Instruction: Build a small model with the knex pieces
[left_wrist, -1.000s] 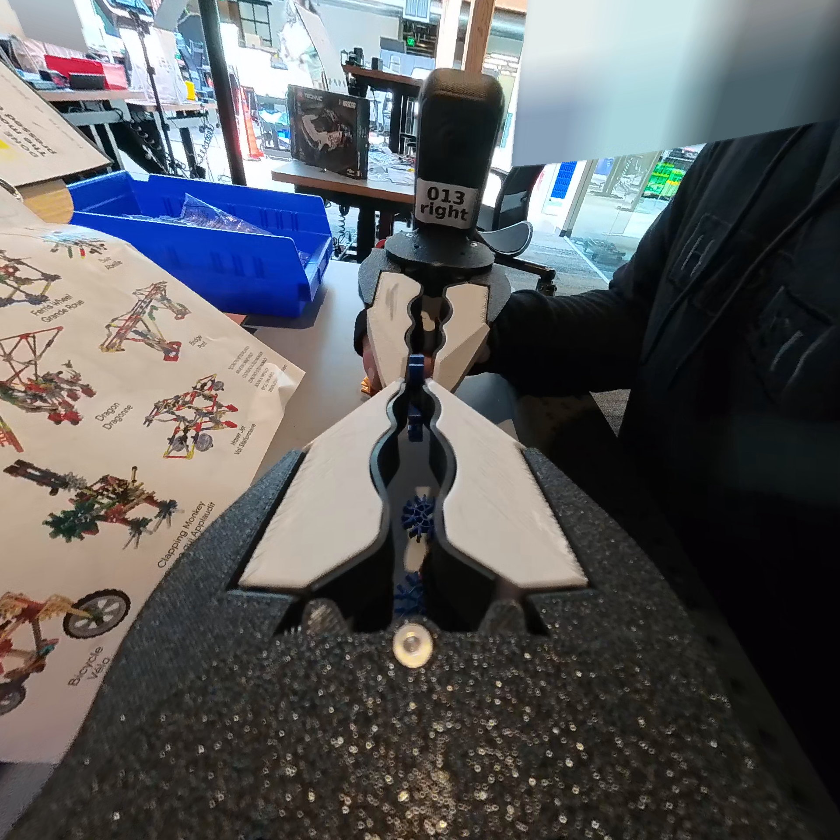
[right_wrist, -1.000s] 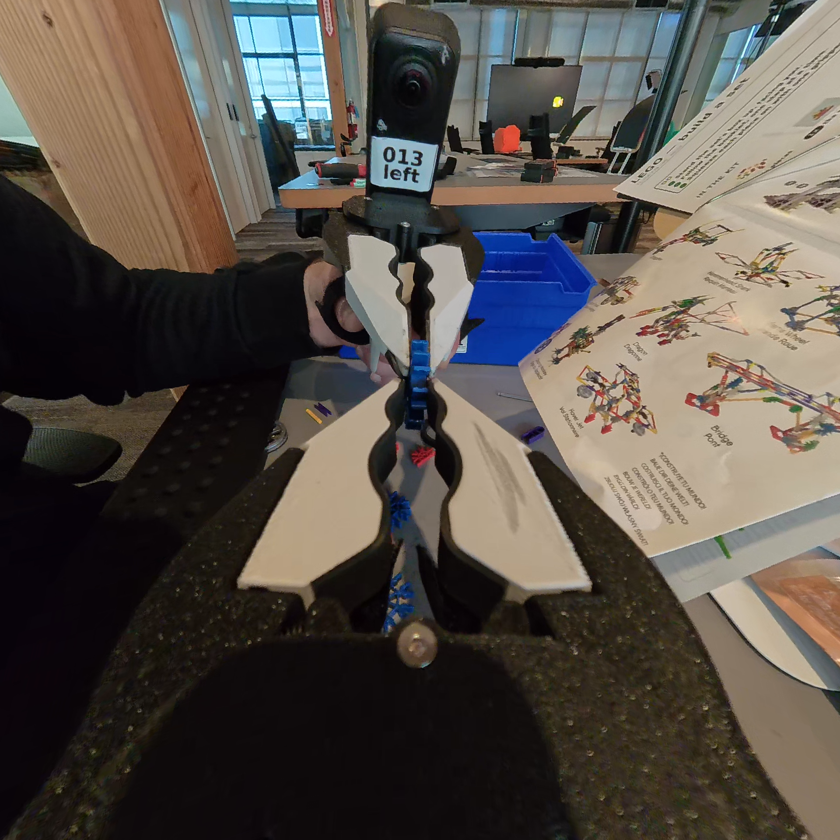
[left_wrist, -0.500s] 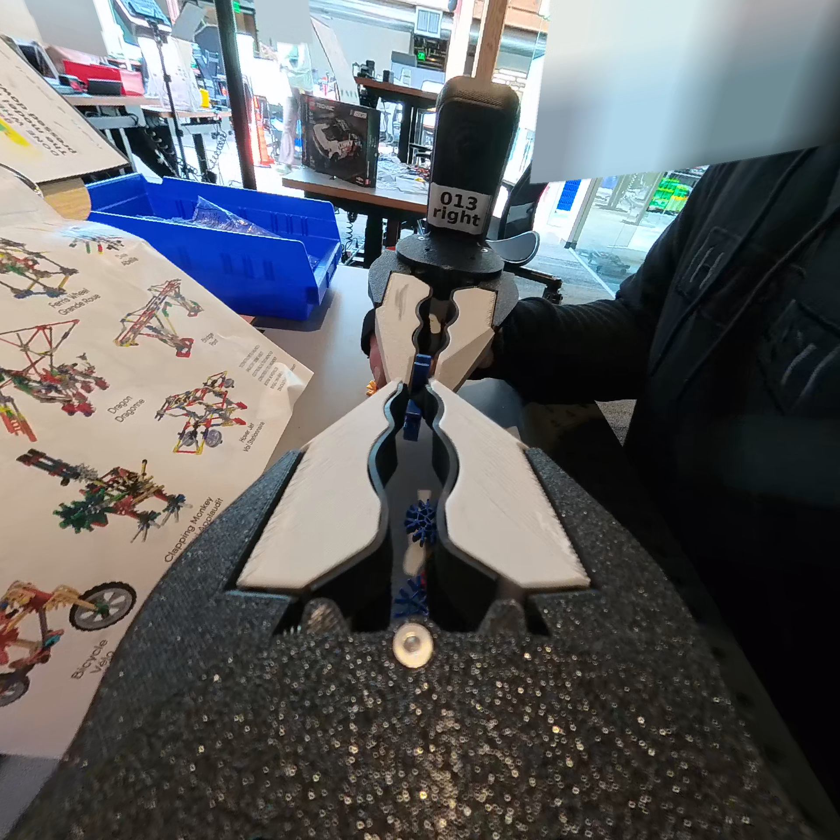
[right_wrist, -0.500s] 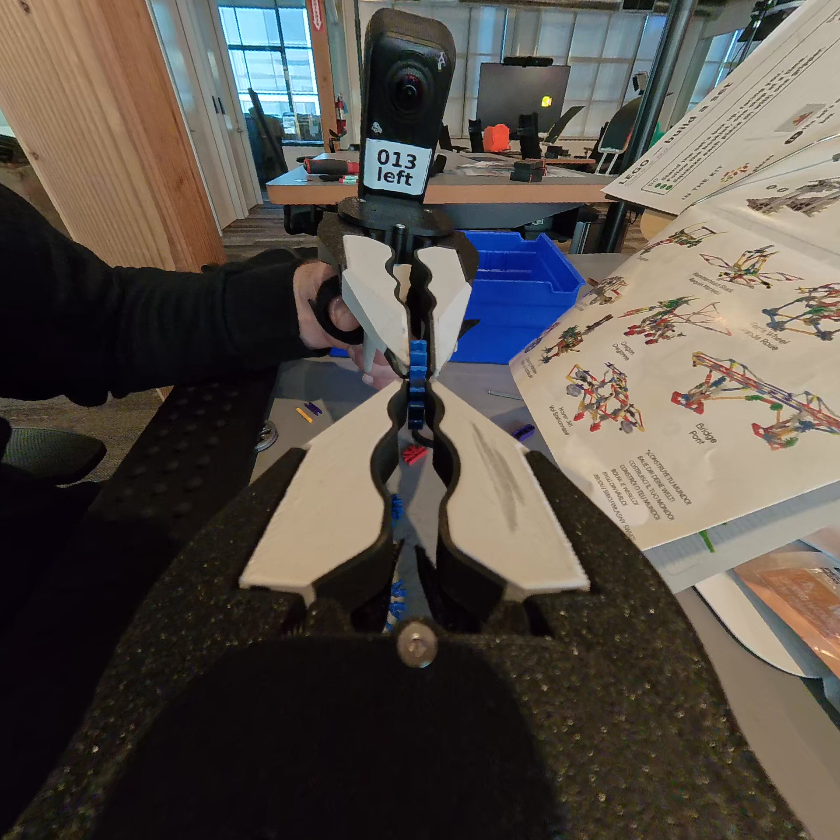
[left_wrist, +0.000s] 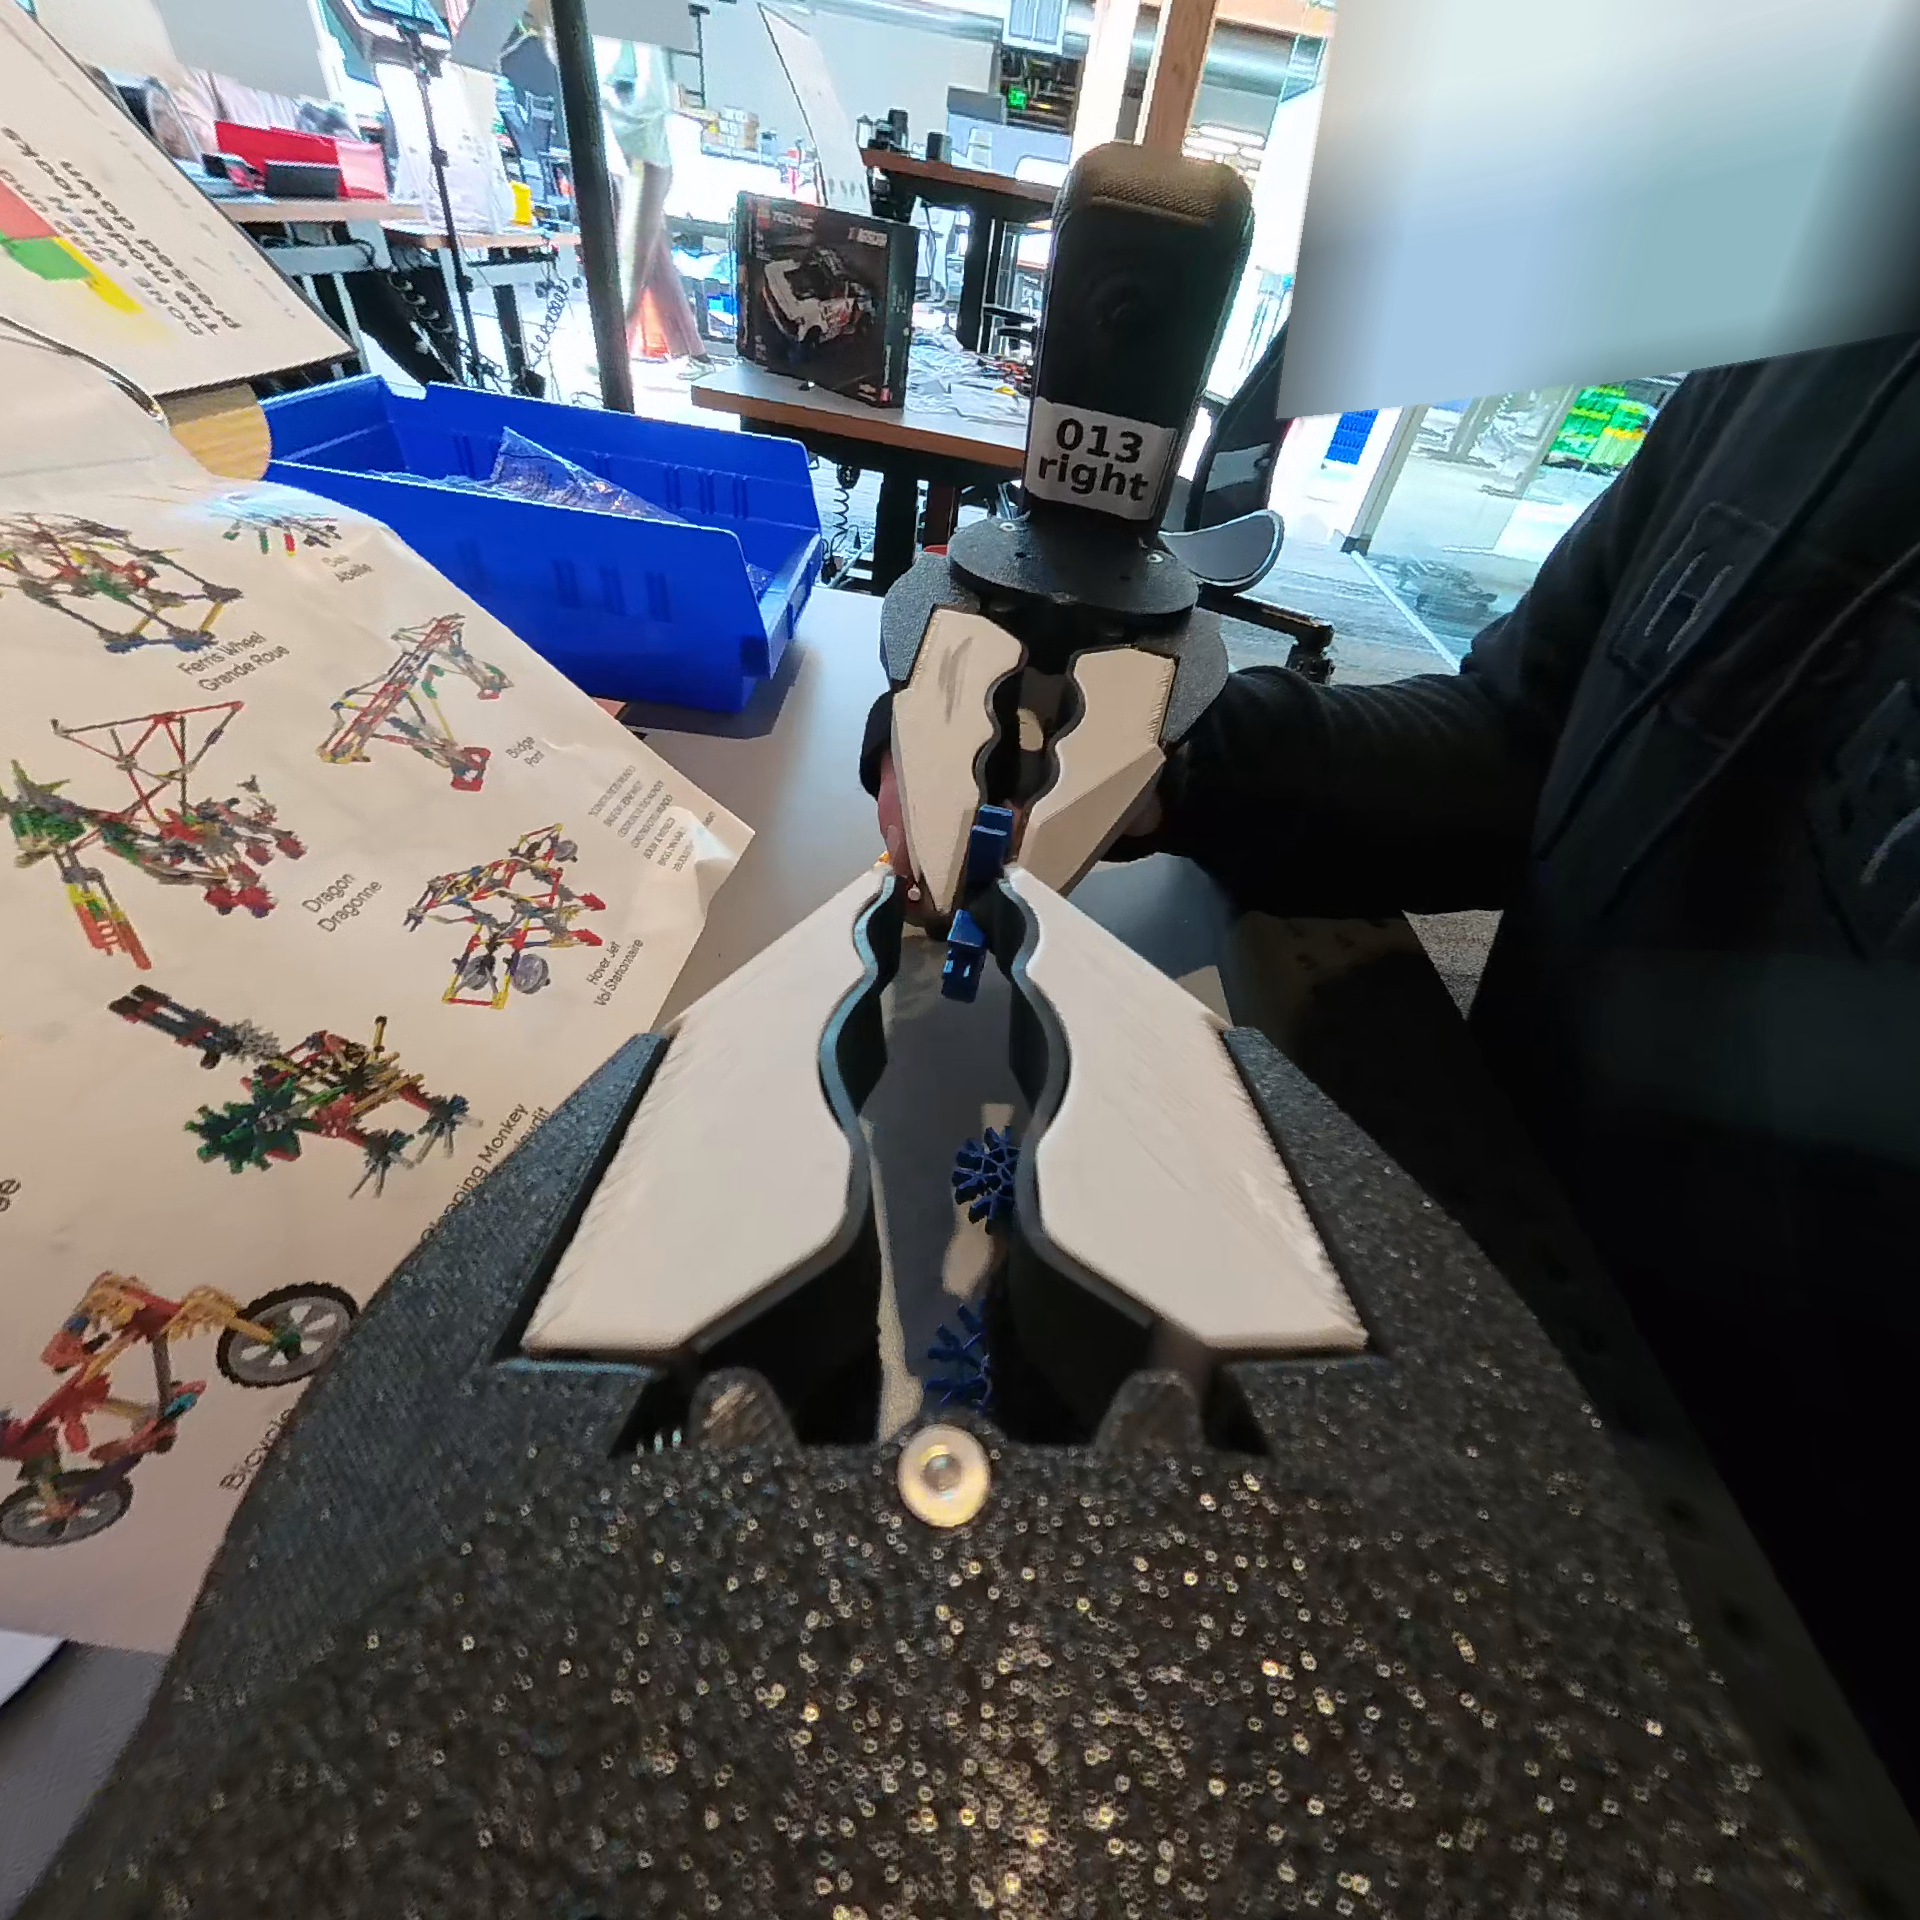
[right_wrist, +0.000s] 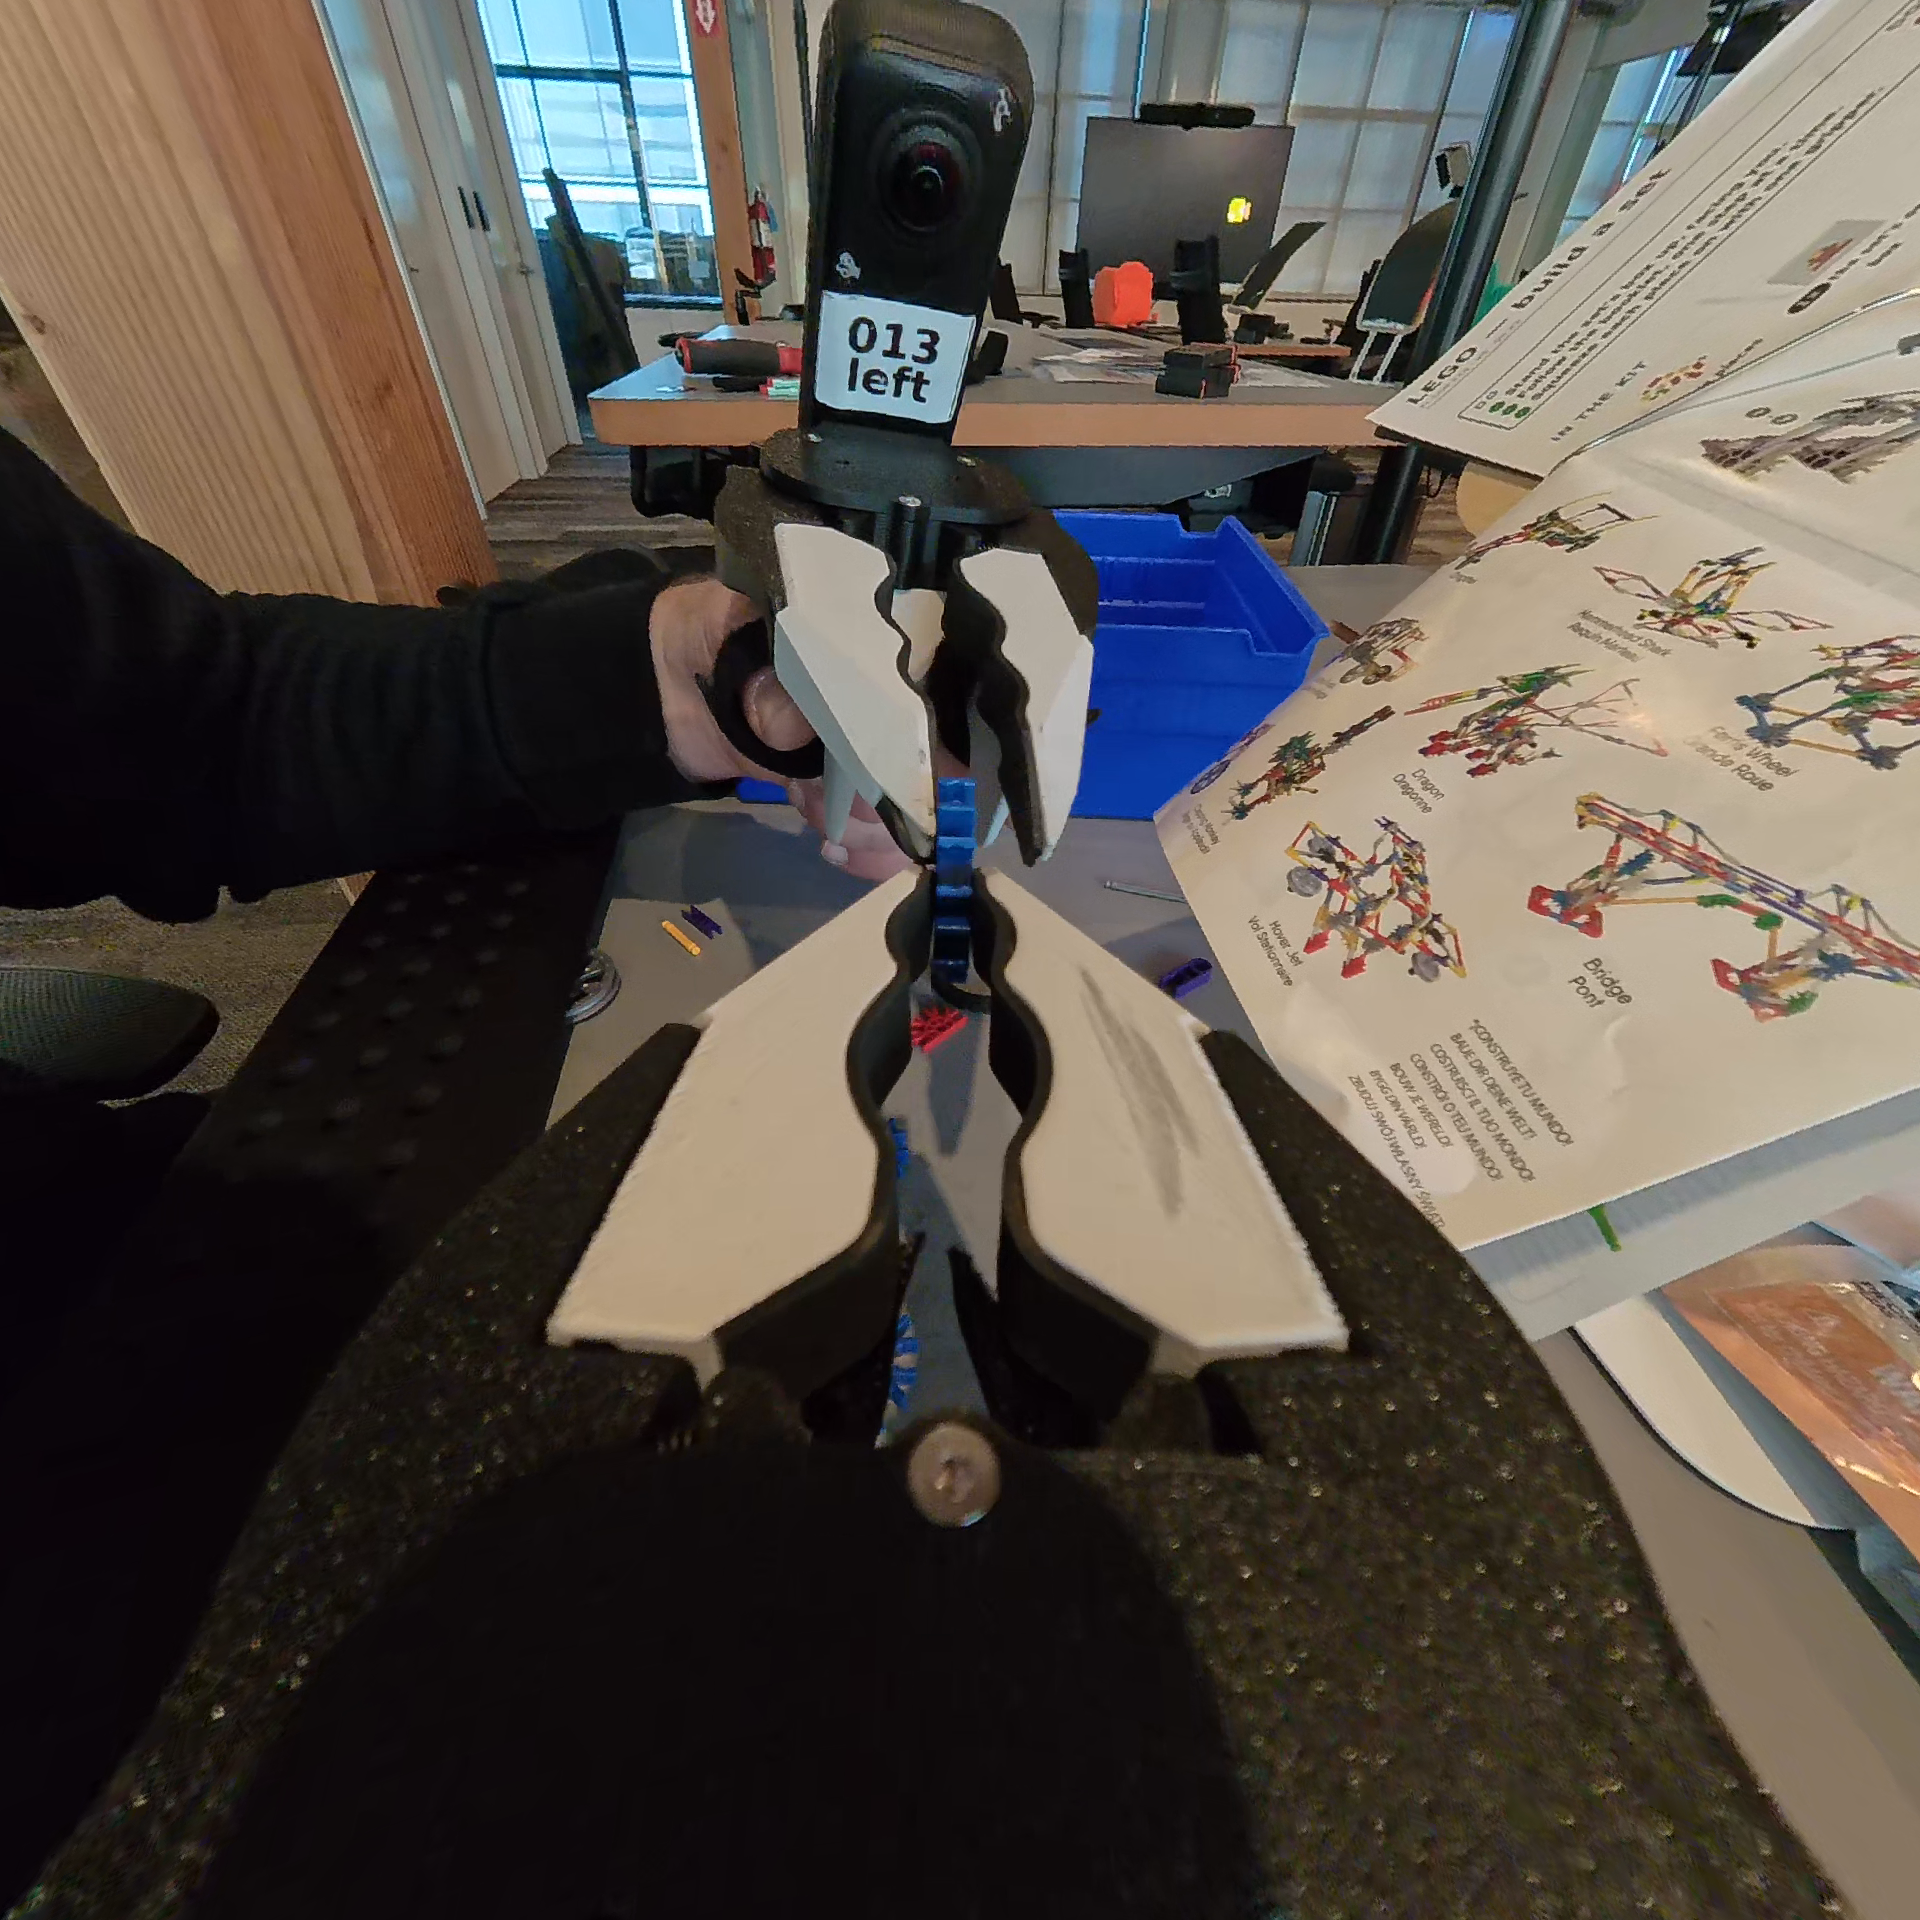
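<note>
A small blue construction-toy piece (right_wrist: 952, 906) is pinched between the tips of my right gripper (right_wrist: 949, 885), which is shut on it. In the left wrist view the same piece (left_wrist: 964, 958) hangs from the right gripper (left_wrist: 987, 883) opposite me. My left gripper (left_wrist: 948, 889) is open, its tips standing on either side of the piece with gaps showing. From the right wrist view the left gripper (right_wrist: 971, 840) sits just above the piece's upper end, its jaws apart. Both grippers are held tip to tip above the grey table (left_wrist: 790, 717).
A printed sheet of model pictures (left_wrist: 260, 883) lies beside the grippers, and also shows in the right wrist view (right_wrist: 1610, 883). A blue bin (left_wrist: 582, 561) stands behind. Blue star connectors (left_wrist: 987, 1158), a red piece (right_wrist: 935, 1027) and purple pieces (right_wrist: 1184, 975) lie on the table. A person's dark sleeve (left_wrist: 1403, 790) is close.
My left gripper's jaws have spread apart and let go of the blue piece. The right gripper keeps holding it. Both grippers stay tip to tip.
</note>
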